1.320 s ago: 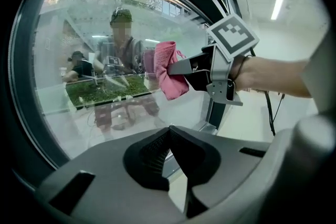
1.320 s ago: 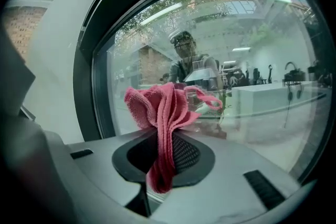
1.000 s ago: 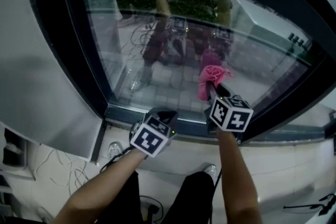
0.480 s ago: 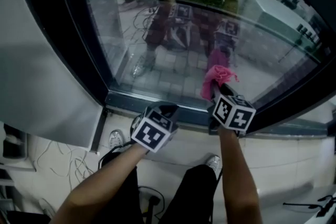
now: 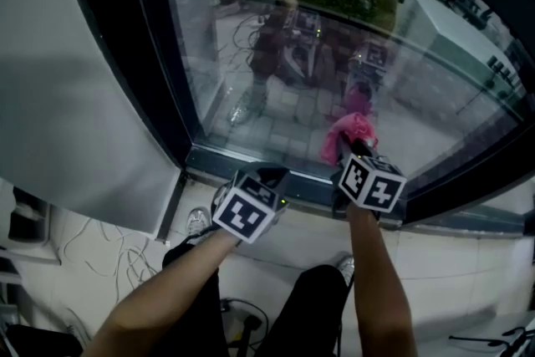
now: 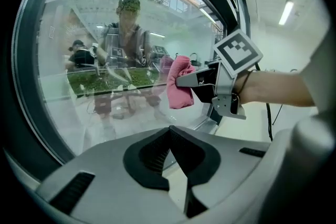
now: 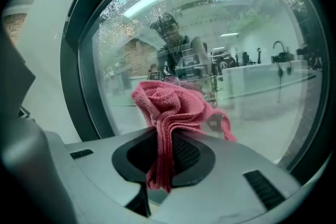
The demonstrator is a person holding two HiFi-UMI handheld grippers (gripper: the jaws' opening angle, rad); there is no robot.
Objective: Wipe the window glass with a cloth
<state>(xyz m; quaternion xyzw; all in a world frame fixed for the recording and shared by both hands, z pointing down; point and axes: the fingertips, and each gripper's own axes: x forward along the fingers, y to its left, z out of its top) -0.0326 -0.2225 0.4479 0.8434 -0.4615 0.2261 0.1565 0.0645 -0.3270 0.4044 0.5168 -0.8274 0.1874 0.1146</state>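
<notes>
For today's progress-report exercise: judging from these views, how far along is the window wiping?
Done: the pink terry cloth is clamped in the right gripper's jaws. In hand: it is held up at the lower window glass; contact is unclear. The left gripper is shut, empty. Left: the pane's speckled upper area, it seems.

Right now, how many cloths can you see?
1. The pink cloth is clamped in the right gripper, held up by the lower window glass. The left gripper is shut and holds none.
</notes>
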